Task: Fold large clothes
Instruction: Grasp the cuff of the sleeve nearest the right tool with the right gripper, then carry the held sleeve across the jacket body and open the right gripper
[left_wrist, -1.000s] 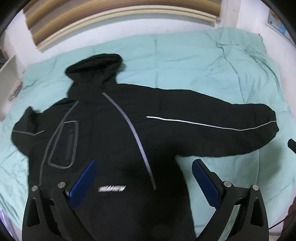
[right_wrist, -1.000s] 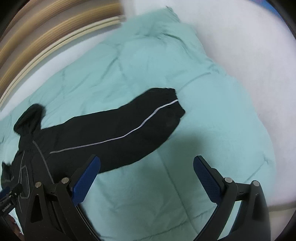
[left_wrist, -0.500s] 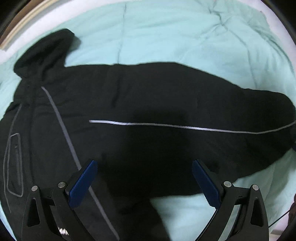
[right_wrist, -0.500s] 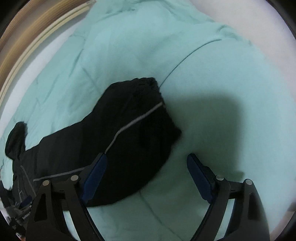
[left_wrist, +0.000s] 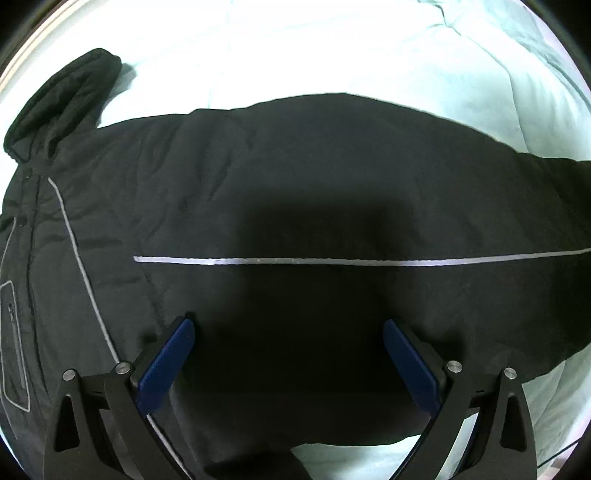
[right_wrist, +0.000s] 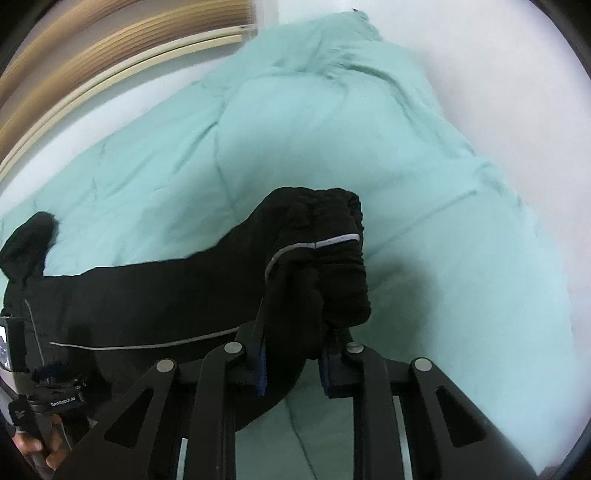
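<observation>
A large black padded jacket (left_wrist: 295, 192) with thin grey reflective stripes lies spread on a mint-green duvet (left_wrist: 332, 51). Its hood (left_wrist: 62, 99) points to the upper left. My left gripper (left_wrist: 288, 354) is open, low over the upper part of the right sleeve near the armpit, its blue pads (left_wrist: 166, 362) apart. My right gripper (right_wrist: 291, 365) is shut on the sleeve cuff (right_wrist: 325, 258) and holds it raised off the duvet (right_wrist: 295, 122); the sleeve (right_wrist: 147, 295) trails left to the body.
A wooden slatted headboard (right_wrist: 110, 55) runs along the far side of the bed. A white wall (right_wrist: 480, 74) borders the duvet on the right. The left gripper's handle and the person's hand (right_wrist: 40, 413) show at lower left of the right wrist view.
My right gripper has closed on the sleeve cuff and lifted it. My left gripper has come down closer over the sleeve, still open.
</observation>
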